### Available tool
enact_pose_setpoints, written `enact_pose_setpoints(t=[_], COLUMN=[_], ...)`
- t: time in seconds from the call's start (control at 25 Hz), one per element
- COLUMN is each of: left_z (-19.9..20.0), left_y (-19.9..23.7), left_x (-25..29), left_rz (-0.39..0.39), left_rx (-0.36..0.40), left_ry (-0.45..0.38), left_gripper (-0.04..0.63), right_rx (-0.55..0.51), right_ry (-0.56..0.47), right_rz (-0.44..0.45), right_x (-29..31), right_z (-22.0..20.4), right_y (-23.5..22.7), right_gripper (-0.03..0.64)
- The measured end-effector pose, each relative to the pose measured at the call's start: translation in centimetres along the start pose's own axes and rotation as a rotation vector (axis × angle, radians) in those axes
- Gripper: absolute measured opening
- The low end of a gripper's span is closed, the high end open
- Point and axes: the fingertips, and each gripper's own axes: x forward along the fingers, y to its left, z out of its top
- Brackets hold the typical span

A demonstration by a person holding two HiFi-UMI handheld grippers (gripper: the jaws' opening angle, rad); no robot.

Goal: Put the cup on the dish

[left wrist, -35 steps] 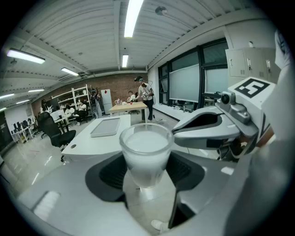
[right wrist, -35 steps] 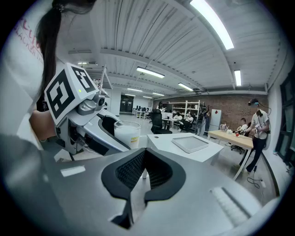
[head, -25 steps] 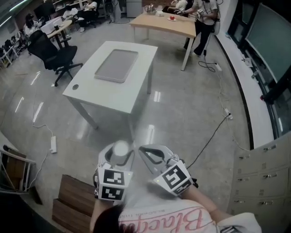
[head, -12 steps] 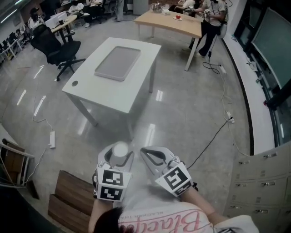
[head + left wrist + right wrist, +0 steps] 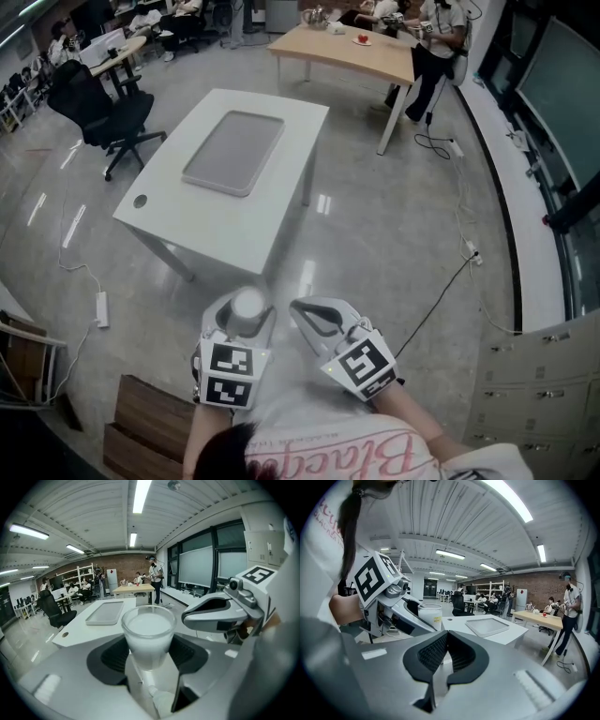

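Observation:
A frosted white cup (image 5: 248,306) stands upright between the jaws of my left gripper (image 5: 247,317), which is shut on it. In the left gripper view the cup (image 5: 148,637) fills the gap between the dark pads. Held close beside it, my right gripper (image 5: 300,309) is shut and empty; in the right gripper view its pads (image 5: 436,652) meet. The dish, a flat grey tray (image 5: 234,152), lies on a white table (image 5: 187,220) well ahead of both grippers. It also shows in the left gripper view as the tray (image 5: 104,612) and in the right gripper view as the tray (image 5: 486,626).
A black office chair (image 5: 98,112) stands left of the white table. A wooden table (image 5: 347,52) with people around it is at the back. A cable (image 5: 441,281) runs over the floor at right, beside cabinets (image 5: 544,375). Wooden steps (image 5: 141,422) sit at lower left.
The white table and tray have shifted slightly down and left in the head view. Both grippers keep their pose, with the cup still in the left one.

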Motion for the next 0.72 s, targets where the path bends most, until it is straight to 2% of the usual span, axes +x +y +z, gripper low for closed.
enact_pose_setpoints(t=[0.24,0.52,0.72], left_z=[3.9,6.7,7.8], left_y=[3.3,8.6,11.2], left_x=[3.6,7.4,9.7], left_rz=[-0.031,-0.010,-0.006], left_rx=[-0.010,-0.019,-0.020], left_ry=[-0.067,-0.085,-0.087], left_gripper=[0.256,0.256,0.256], right_rx=[-0.009,-0.035,-0.009], right_ry=[0.001,-0.008,-0.002], right_rz=[0.002,-0.016,-0.052], right_x=[3.8,8.9,10.8], right_z=[1.8,4.2,4.5], right_y=[-3.9,-8.4,-11.2], right_gripper=[0.003,0.003,0.002])
